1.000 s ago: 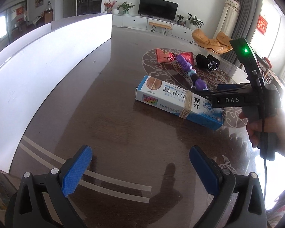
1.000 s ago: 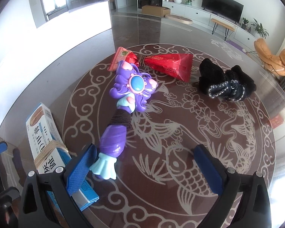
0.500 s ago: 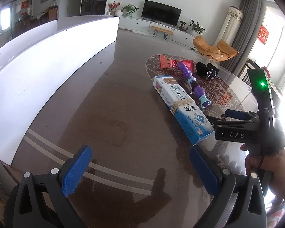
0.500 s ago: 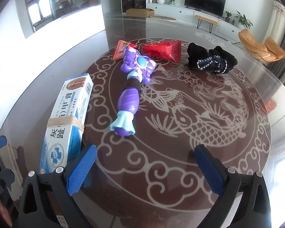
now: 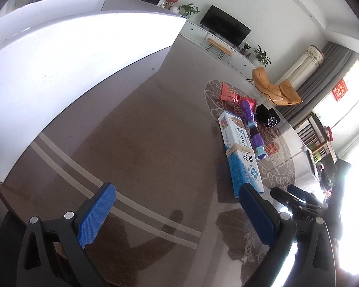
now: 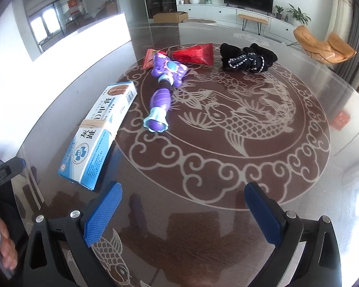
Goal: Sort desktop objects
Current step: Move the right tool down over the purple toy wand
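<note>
Both fingers wide and empty, right gripper (image 5: 296,196) glare-washed (hand hidden), blue box (image 6: 100,131) near corner overhanging table (image 6: 227,191)

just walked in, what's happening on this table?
A person is sorting items on a glass-topped table with a hand-held gripper in each hand. Right now neither holds anything: the left hand-held gripper and the right hand-held gripper are both open, above bare table near its edge. Laid out ahead are a blue-and-white box with a rubber band around it, a purple toy wand beside it, a red packet and a black fabric bundle. Nothing looks sorted yet.
</note>
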Demonstrator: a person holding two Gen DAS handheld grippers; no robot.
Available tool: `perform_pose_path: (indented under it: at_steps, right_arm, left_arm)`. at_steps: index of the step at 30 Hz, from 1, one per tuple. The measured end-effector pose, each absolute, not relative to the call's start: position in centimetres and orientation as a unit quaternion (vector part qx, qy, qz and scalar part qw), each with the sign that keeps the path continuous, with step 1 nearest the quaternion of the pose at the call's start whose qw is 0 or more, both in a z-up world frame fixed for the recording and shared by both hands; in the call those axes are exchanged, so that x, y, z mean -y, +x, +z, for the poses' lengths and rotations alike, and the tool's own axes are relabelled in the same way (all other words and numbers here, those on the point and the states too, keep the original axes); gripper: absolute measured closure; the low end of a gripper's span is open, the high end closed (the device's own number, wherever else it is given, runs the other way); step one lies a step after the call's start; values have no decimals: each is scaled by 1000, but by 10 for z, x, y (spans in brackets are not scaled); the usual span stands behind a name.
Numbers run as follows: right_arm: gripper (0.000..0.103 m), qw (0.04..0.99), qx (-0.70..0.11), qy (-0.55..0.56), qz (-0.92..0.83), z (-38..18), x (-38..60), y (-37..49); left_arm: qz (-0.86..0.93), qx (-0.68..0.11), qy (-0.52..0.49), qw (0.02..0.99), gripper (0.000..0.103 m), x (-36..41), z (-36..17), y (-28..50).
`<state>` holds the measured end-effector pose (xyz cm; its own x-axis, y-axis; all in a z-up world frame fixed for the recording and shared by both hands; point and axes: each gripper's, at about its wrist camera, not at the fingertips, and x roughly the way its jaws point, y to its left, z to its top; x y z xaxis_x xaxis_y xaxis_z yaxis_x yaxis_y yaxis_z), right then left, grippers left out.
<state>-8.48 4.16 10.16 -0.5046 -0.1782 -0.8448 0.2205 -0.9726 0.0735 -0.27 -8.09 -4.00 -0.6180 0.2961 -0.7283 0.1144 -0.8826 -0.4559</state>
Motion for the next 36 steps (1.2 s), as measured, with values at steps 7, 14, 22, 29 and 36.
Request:
perform_pose_path:
  at_steps: [7,14,22,29,36]
  right_arm:
    - [1,139,-61,453,-878,118,-33,-114]
    - [1,121,-151,449,-872,110,20,-144]
    - [1,118,-155,463,-864,96,40,-160]
    - [1,109,-115,480,-863,93,20,-180]
    - [6,136,-92,489,-857,89,14,-203]
  left_arm:
    - [882,187,-429,58,0,58,-36,-1]
    - [893,156,-417,70,0,46,-29,1]
    - [893,150,-418,72,0,44,-27,-1]
    - [890,149,-424,74,0,42,-30,-2]
    - [890,140,-429,73,0,39,-32,-4]
